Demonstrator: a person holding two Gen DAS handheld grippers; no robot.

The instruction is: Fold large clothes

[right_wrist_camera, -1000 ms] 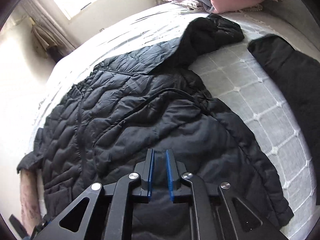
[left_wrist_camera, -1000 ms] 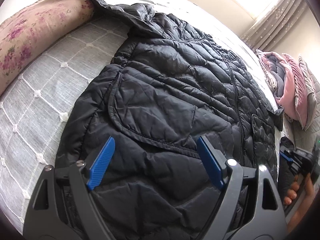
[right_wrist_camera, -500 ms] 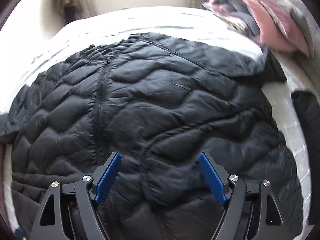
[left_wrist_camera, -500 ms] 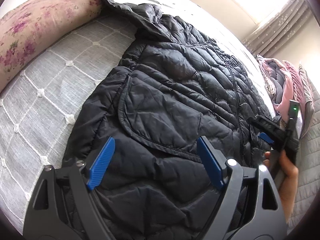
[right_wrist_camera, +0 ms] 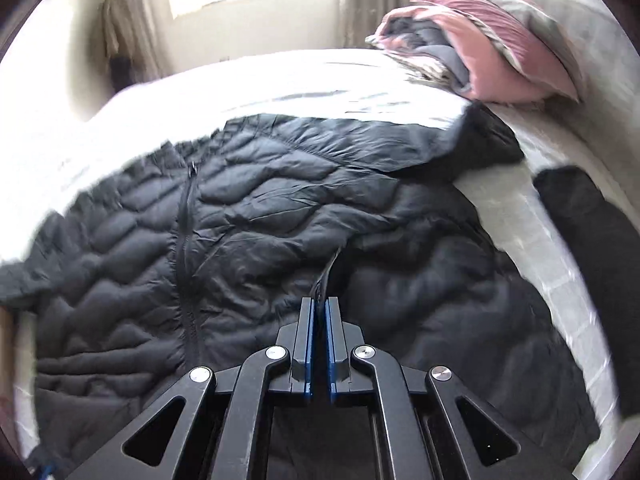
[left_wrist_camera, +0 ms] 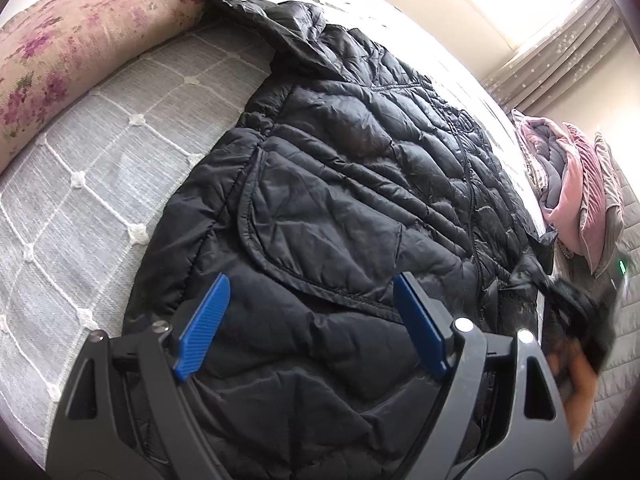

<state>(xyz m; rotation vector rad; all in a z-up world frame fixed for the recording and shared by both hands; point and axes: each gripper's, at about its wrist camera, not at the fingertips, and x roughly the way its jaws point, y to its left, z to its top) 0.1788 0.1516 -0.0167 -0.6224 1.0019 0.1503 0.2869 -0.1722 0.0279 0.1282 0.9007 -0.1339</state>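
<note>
A black quilted puffer jacket (left_wrist_camera: 360,200) lies spread, front up and zipped, on the bed. My left gripper (left_wrist_camera: 312,284) hangs open just above its lower part, blue pads wide apart with jacket fabric below them, not gripped. My right gripper (right_wrist_camera: 320,302) is shut, and a raised ridge of the jacket (right_wrist_camera: 260,220) runs up into its pads. In the left wrist view the right gripper (left_wrist_camera: 576,312) shows blurred at the jacket's right edge, held by a hand (left_wrist_camera: 572,368).
The bed has a grey cover (left_wrist_camera: 80,200) with a white diamond pattern. A floral bolster (left_wrist_camera: 80,40) lies at the far left. Folded pink and grey bedding (right_wrist_camera: 480,52) is piled at the bed's far corner. Another dark garment (right_wrist_camera: 592,240) lies to the right of the jacket.
My right gripper opened wide over the jacket half a second ago, shifted sideways, and has now shut on a pinch of fabric. The left gripper stayed open and almost still.
</note>
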